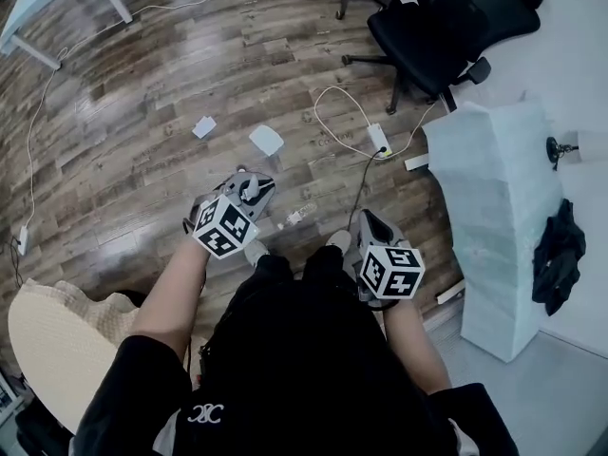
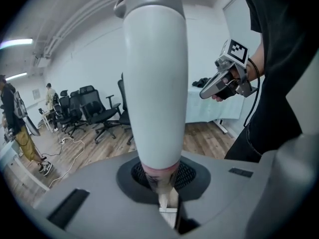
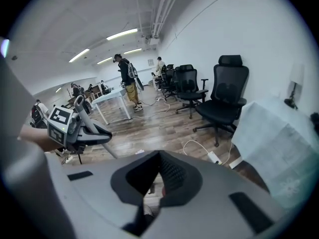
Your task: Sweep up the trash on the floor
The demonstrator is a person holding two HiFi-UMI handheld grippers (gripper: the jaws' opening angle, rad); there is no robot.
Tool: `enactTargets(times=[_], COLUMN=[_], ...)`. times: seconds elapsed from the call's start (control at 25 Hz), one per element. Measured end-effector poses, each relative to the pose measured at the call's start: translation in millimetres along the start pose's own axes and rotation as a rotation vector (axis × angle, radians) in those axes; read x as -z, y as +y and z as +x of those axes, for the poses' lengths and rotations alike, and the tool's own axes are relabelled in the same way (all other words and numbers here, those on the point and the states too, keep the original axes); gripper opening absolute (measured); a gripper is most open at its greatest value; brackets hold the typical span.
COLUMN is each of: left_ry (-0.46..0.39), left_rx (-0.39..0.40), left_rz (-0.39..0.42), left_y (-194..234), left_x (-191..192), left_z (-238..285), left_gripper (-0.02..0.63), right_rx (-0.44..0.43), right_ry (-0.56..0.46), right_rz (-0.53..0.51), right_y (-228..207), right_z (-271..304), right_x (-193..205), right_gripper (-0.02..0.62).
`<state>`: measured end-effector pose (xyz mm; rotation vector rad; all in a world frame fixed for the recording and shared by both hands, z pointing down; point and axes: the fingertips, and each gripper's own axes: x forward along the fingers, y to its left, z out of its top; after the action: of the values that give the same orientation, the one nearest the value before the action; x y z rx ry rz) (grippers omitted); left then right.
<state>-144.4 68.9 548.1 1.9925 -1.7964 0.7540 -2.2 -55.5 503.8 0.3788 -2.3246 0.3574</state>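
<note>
My left gripper (image 1: 249,194) (image 2: 159,185) is shut on an upright handle (image 2: 154,83), which is thick and white with a grey cap. A thin grey pole (image 3: 102,147) runs down from that gripper toward the floor. Whatever is at the pole's lower end is hidden. On the wood floor ahead lie two white paper scraps (image 1: 203,126) (image 1: 267,140) and a small clear bottle-like piece (image 1: 296,216). My right gripper (image 1: 367,224) (image 2: 202,94) (image 3: 149,183) hangs beside my right leg. Its jaws taper to a closed point with nothing between them.
A white power strip (image 1: 378,138) with looped cable lies beyond the trash. Black office chairs (image 1: 437,27) stand at the back right. A white-draped table (image 1: 503,207) is close on my right, and a round beige object (image 1: 52,340) at my left. People stand far across the room (image 3: 127,78).
</note>
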Motion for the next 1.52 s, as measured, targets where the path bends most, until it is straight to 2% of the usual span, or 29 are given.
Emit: enactTargets(times=[0.12,0.36,0.56,0.64,0.76,0.88,1.04,1.36,1.52], left_ry=[-0.017,-0.013,0.046,0.059,0.068,0.098,0.142,0.188,0.16], left_rx=[0.056,0.209,0.291,0.27,0.197,0.15,0.148,0.254,0.289], left_rz=[0.025,0.129,0.222,0.201,0.125,0.109,0.197,0.413,0.434], left_y=[-28.7,-98.7,-127.2,-119.6,-94.8,-72.7,-49.3,5.0,31.0], left_x=[-15.0,-44.2,-53.5,-55.7,-60.1,-61.5,-52.9,16.4,28.2], left_z=[18.3,51.7,66.1,66.5,53.7,31.4,12.7,-0.8,9.5], left_gripper=[0.02,0.02,0.018,0.018,0.018,0.018,0.018,0.018,0.018], right_rx=[0.002,-0.003,-0.001,0.0,-0.006,-0.011,0.017,0.174,0.259], right_ry=[0.005,0.011,0.004,-0.002,-0.006,-0.01,-0.03,-0.099,-0.071], right_rz=[-0.024,-0.02,0.015,0.04,0.086,0.105,0.133,0.322,0.319], right_y=[-7.9,-31.2,-59.7,-77.7,-101.3,-111.5,-108.2,-35.9,7.0], right_z=[-4.7,-13.7,-21.8,-23.0,-23.3,-21.1,-16.5,-22.2,-42.6], right_x=[1.7,11.5,19.9,22.2,25.8,29.2,25.1,52.8,81.6], right_gripper=[0.013,0.013,0.012,0.013,0.012,0.013,0.013,0.012,0.012])
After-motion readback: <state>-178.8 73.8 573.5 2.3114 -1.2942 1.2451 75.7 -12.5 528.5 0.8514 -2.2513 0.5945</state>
